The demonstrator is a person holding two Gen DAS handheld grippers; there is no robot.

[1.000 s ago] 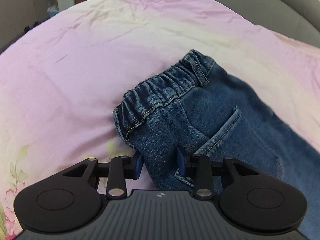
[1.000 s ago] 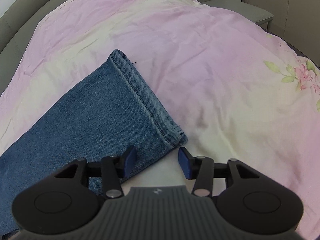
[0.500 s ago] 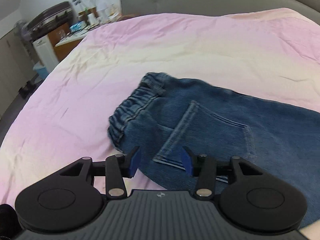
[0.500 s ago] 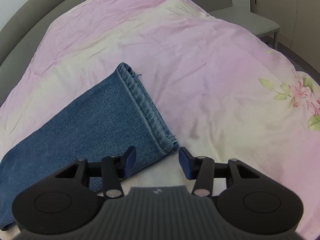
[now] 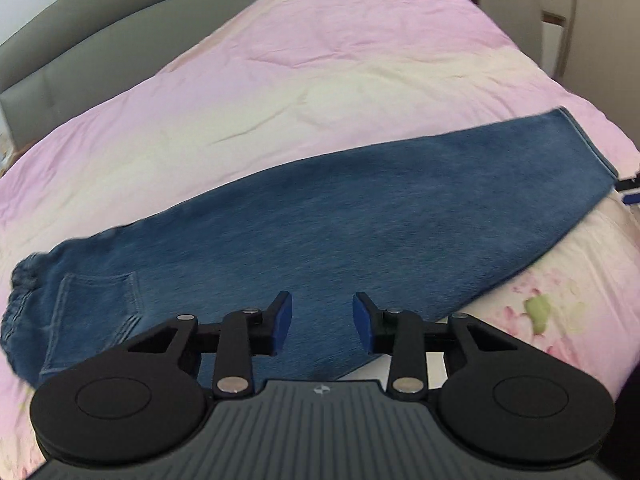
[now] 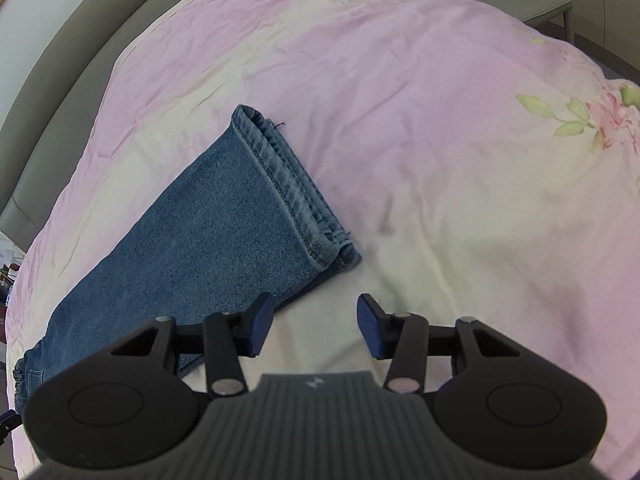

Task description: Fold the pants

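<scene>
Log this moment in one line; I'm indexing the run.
task: fold pants | jeans: flat on bed | left gripper: closing, nothing between | right gripper: open, beside hem

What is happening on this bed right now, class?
A person holding a tool in each hand is folding a pair of jeans laid lengthwise on a pink floral bedspread. The legs already lie stacked one on the other. The left tool hovers over the middle of the jeans, its jaws closing on nothing. The right tool sits open near the leg hems, not gripping them.
</scene>
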